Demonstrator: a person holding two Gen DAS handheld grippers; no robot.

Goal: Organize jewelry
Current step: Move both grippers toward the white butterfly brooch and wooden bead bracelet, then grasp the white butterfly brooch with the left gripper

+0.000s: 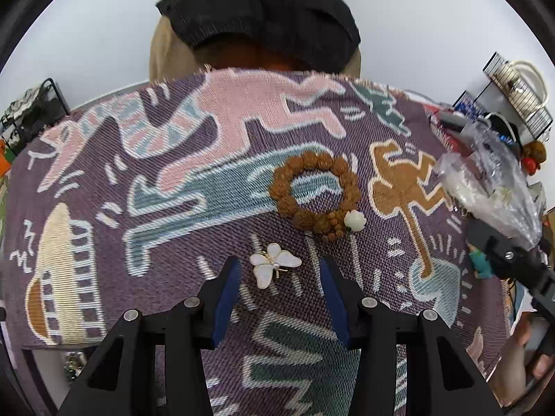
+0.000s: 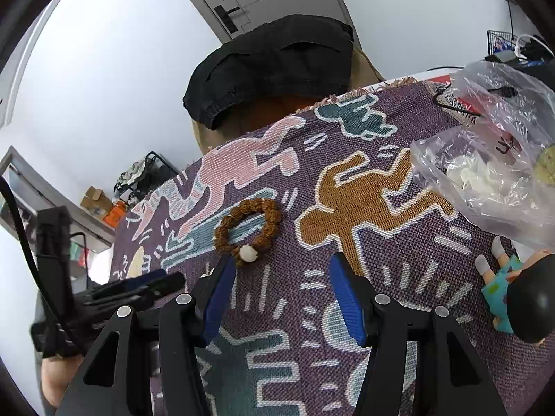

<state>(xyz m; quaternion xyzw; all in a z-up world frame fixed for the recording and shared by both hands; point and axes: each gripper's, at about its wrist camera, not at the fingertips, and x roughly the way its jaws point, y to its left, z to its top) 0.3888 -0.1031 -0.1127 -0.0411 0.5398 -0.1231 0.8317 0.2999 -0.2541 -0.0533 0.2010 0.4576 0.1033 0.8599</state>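
A white butterfly brooch [image 1: 274,264] lies on the patterned cloth [image 1: 173,159] between the tips of my open left gripper [image 1: 280,270]. Just beyond it lies a brown bead bracelet [image 1: 314,192] with a white flower bead [image 1: 355,220]. In the right wrist view the bracelet [image 2: 248,228] lies just ahead of the left finger of my open, empty right gripper [image 2: 279,270], which hovers over the cloth [image 2: 364,208]. The left gripper [image 2: 138,289] shows at that view's left; the brooch is hidden there. The right gripper [image 1: 503,260] shows at the left view's right edge.
A crumpled clear plastic bag [image 2: 485,159] with white items lies at the cloth's right; it also shows in the left wrist view [image 1: 492,176]. A small doll figure [image 2: 510,298] lies near the right edge. A chair with black clothing [image 1: 256,14] stands behind the table. Wire racks stand at both sides.
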